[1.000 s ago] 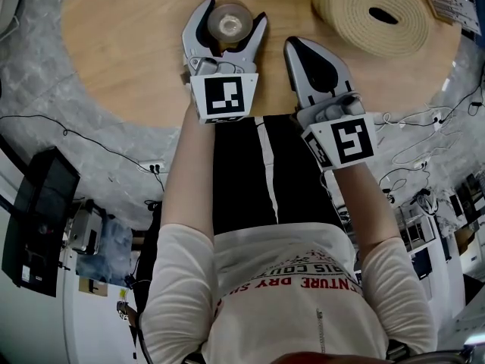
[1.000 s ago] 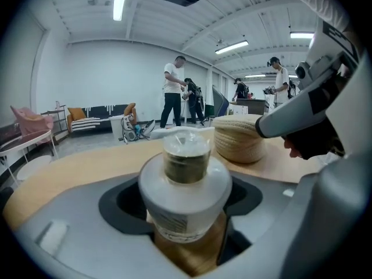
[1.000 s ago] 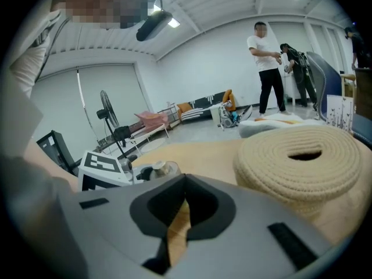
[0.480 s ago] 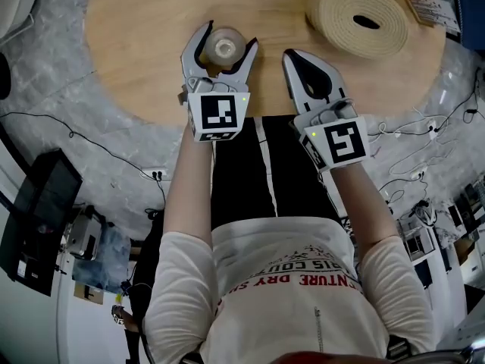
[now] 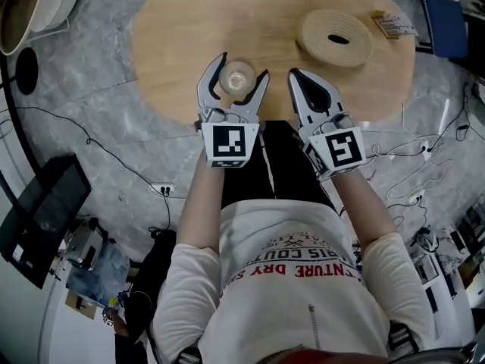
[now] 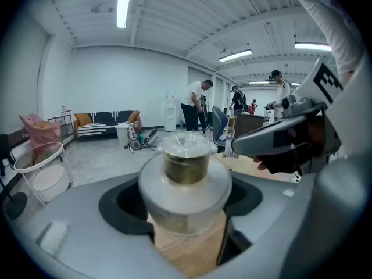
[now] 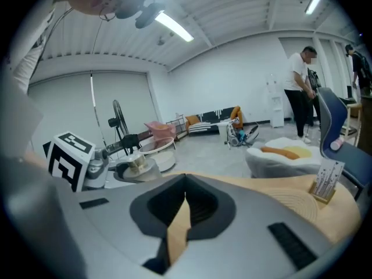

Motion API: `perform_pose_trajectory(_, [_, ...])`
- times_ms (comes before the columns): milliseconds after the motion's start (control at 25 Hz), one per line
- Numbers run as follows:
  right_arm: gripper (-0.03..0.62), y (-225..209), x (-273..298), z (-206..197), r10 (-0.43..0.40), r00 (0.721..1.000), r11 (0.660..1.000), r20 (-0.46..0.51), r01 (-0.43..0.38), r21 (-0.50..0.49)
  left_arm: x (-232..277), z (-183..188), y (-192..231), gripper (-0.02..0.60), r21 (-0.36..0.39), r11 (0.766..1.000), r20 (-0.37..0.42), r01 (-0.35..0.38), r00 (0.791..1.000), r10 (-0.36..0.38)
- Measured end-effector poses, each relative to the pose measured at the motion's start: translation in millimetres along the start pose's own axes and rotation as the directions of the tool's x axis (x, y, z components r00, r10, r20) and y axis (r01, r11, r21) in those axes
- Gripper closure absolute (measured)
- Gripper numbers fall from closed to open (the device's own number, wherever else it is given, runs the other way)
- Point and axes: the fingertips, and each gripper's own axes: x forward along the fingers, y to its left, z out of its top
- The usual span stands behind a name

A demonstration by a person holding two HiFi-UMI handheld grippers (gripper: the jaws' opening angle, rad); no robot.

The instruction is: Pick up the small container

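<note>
The small container, a clear round jar with a gold collar and a clear lid, sits between the jaws of my left gripper over the near part of the oval wooden table. In the left gripper view the jar fills the gap and both dark pads press on its wide body. Whether its base touches the wood I cannot tell. My right gripper hovers just right of it, jaws together with nothing in them, and only a thin slit shows between them.
A coiled roll of woven beige band lies at the table's far right, with a small card stand behind it. Cables run over the grey floor. A white tub stands at top left. People stand far off in the room.
The head view has drawn back and shows the whole table. The left gripper keeps its hold on the jar, which now appears nearer the table's near edge. The right gripper stays shut beside it.
</note>
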Motion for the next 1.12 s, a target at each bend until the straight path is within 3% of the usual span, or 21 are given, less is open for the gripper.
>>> perform_pose_trajectory(160, [0.599, 12.3, -30.2, 44.6, 0.002, 0.999, 1.0, 0.047, -0.001, -0.003, -45.2, 52.9, -6.1, 0.239, 0.0, 1.0, 0.055, -0.021, 0.998, 0.021])
perform_pose_trajectory(440, [0.599, 40.2, -86.2, 110.5, 0.079, 0.991, 0.997, 0.112, -0.081, 0.012, -110.0, 150.8, -26.1, 0.239, 0.093, 0.995, 0.167, -0.038, 0.986, 0.022])
perform_pose_trajectory(760, [0.598, 62.5, -149.3, 186.5, 0.105, 0.969, 0.985, 0.224, -0.071, -0.156, -167.6, 237.3, -54.7, 0.239, 0.15, 0.988, 0.26, -0.022, 0.965, -0.018])
perform_pose_trajectory(960, [0.599, 72.9, -182.4, 222.8, 0.138, 0.952, 0.971, 0.274, -0.076, -0.227, -197.7, 272.2, -69.8, 0.239, 0.192, 0.98, 0.29, -0.043, 0.957, -0.014])
perform_pose_trajectory(1120, [0.599, 69.4, -199.8, 245.3, 0.151, 0.936, 0.963, 0.317, -0.067, -0.26, -207.3, 293.1, -75.2, 0.239, 0.175, 0.983, 0.333, -0.056, 0.943, -0.005])
